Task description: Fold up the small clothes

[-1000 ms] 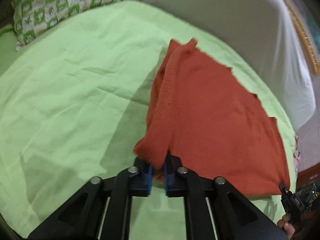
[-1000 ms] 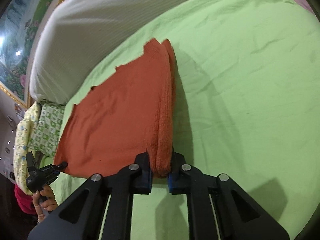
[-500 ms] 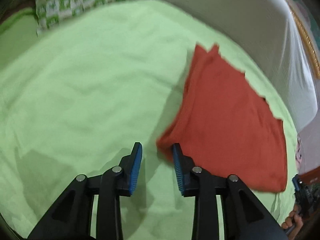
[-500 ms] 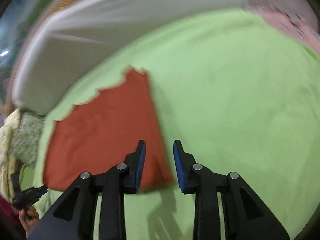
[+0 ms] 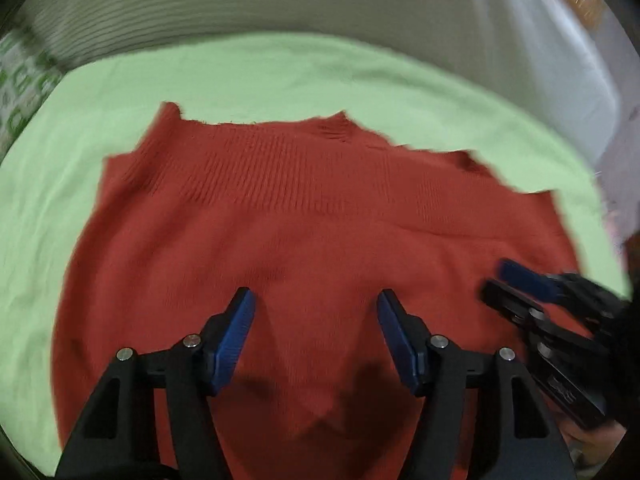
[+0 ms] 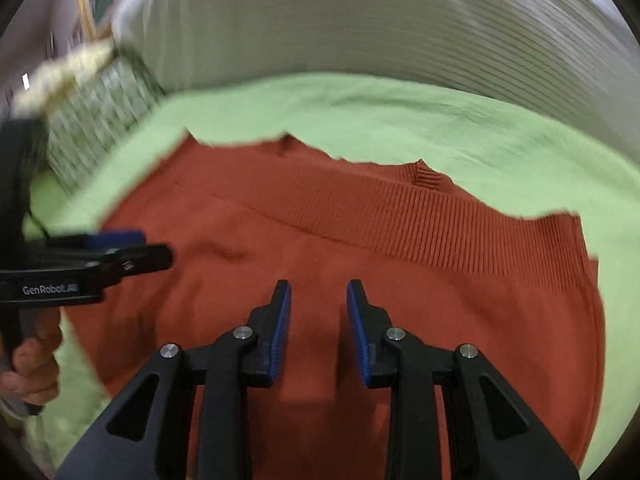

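Note:
A rust-red knit garment (image 5: 312, 232) lies folded and flat on the light green bedsheet (image 5: 280, 76), its ribbed band along the far edge. My left gripper (image 5: 314, 300) hovers over the garment's near middle, its jaws opening wide with nothing between the blue pads. My right gripper (image 6: 318, 292) hangs over the same garment (image 6: 400, 280), open with a narrower gap and nothing held. Each gripper also shows in the other's view: the right gripper (image 5: 500, 276) at the right edge, the left gripper (image 6: 136, 248) at the left, held by a hand (image 6: 32, 364).
A grey-white striped cushion or headboard (image 5: 280, 4) rises behind the bed. A green-and-white patterned pillow (image 6: 96, 116) lies at the far left corner of the sheet. Green sheet shows around the garment on the far and side edges.
Both grippers let go of the garment's fold and opened. They then swung over the garment, which now lies flat beneath them, and they have come close together.

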A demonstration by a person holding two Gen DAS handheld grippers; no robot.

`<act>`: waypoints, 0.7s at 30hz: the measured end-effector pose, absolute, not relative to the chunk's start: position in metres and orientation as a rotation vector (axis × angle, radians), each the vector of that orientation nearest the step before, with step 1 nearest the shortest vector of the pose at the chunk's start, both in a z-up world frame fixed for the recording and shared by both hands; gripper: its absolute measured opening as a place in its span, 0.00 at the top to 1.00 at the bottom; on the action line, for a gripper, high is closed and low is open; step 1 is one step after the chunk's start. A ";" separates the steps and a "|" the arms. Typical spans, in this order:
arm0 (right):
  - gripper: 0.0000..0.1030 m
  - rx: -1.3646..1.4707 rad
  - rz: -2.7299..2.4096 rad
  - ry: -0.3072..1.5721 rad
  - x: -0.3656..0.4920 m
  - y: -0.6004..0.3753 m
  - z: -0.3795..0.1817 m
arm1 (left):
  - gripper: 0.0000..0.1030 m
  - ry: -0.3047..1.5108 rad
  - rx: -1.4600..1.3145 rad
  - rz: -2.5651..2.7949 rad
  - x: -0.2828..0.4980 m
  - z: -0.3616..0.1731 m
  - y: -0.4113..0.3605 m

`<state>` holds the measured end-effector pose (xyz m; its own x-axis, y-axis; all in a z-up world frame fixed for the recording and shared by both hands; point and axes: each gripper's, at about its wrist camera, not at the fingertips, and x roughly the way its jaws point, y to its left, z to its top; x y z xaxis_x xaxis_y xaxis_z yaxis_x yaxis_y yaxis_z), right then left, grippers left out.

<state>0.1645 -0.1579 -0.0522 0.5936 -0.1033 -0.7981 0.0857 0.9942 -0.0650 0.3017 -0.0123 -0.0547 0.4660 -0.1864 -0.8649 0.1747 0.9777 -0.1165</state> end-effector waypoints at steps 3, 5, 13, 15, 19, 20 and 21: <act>0.71 -0.086 -0.255 0.958 0.173 -0.198 -0.063 | 0.39 1.022 0.012 -0.152 0.335 -0.051 0.000; 0.74 0.017 -0.372 0.913 0.164 -0.257 -0.054 | 0.43 1.007 0.008 -0.098 0.356 -0.047 0.023; 0.87 0.354 -0.473 0.738 0.111 -0.335 -0.017 | 0.65 0.994 -0.147 -0.060 0.322 -0.032 0.114; 0.72 0.357 -0.442 0.722 0.103 -0.317 -0.011 | 0.38 0.969 -0.176 -0.041 0.284 -0.021 0.122; 0.48 0.413 -0.305 0.672 0.079 -0.270 -0.006 | 0.26 0.942 -0.249 0.023 0.206 -0.007 0.147; 0.48 0.402 -0.286 0.669 0.076 -0.258 -0.007 | 0.21 0.944 -0.293 0.056 0.187 -0.007 0.154; 0.48 0.392 -0.265 0.672 0.071 -0.245 -0.008 | 0.15 0.950 -0.325 0.088 0.176 -0.011 0.157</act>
